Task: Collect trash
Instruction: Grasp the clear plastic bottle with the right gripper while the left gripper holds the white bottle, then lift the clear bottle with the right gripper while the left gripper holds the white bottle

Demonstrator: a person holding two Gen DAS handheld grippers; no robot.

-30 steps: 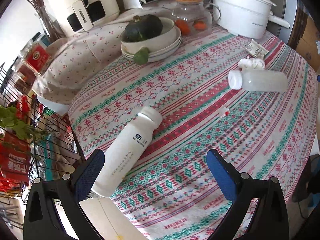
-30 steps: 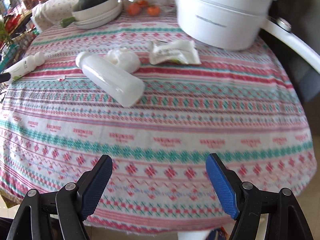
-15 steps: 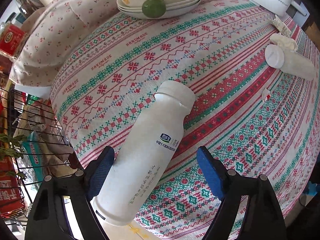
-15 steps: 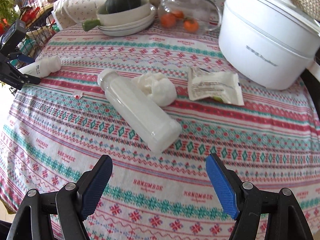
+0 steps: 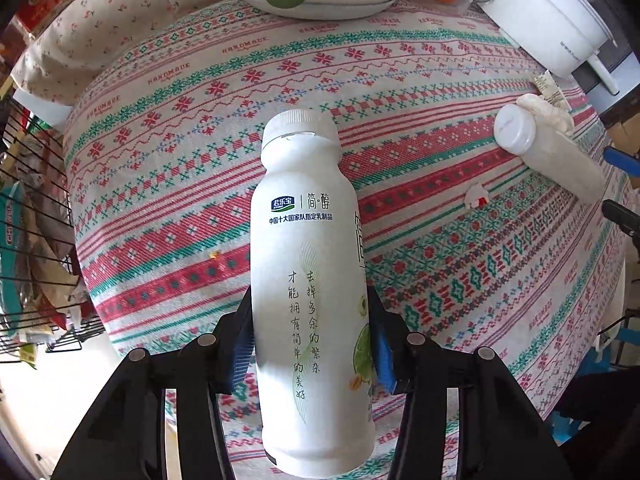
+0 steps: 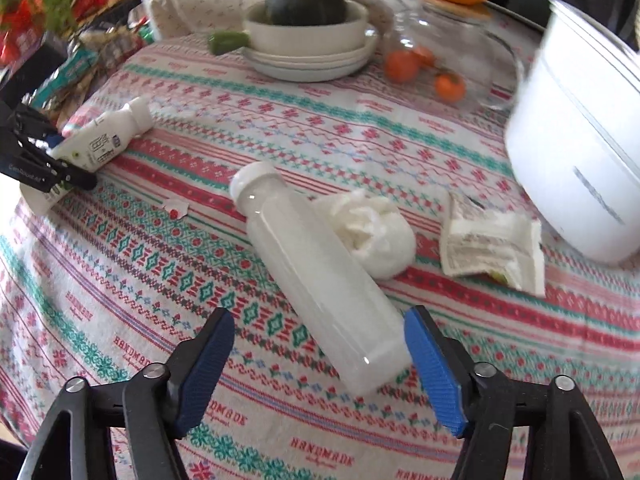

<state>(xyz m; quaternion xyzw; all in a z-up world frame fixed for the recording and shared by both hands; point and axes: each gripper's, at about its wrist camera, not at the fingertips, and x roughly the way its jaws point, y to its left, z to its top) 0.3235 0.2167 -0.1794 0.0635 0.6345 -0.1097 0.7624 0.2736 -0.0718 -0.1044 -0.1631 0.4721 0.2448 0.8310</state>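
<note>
A white labelled bottle [image 5: 304, 240] lies on the patterned tablecloth [image 5: 440, 272] near the table's left edge. My left gripper [image 5: 312, 350] straddles its lower half, jaws closing, and both blue pads [image 5: 242, 344] touch its sides. The right wrist view shows that same bottle [image 6: 100, 144] and the left gripper [image 6: 48, 168] far left. A frosted white bottle [image 6: 316, 272] lies on its side. My right gripper [image 6: 320, 312] is open and closing, with the bottle's base between the fingers, untouched on the left. A crumpled tissue [image 6: 372, 236], a torn wrapper [image 6: 488, 248] and a small scrap [image 6: 176, 208] lie nearby.
A big white pot [image 6: 580, 140] stands at the right. Behind are stacked plates with a bowl and a squash [image 6: 308, 36] and a glass jar with oranges [image 6: 440, 60]. A wire rack [image 5: 32, 240] stands beyond the table's left edge. A floral cloth [image 5: 100, 20] covers the back left.
My left gripper came down over the labelled bottle and its jaws narrowed onto it. My right gripper moved in across the table until the frosted bottle's base lay between its fingers.
</note>
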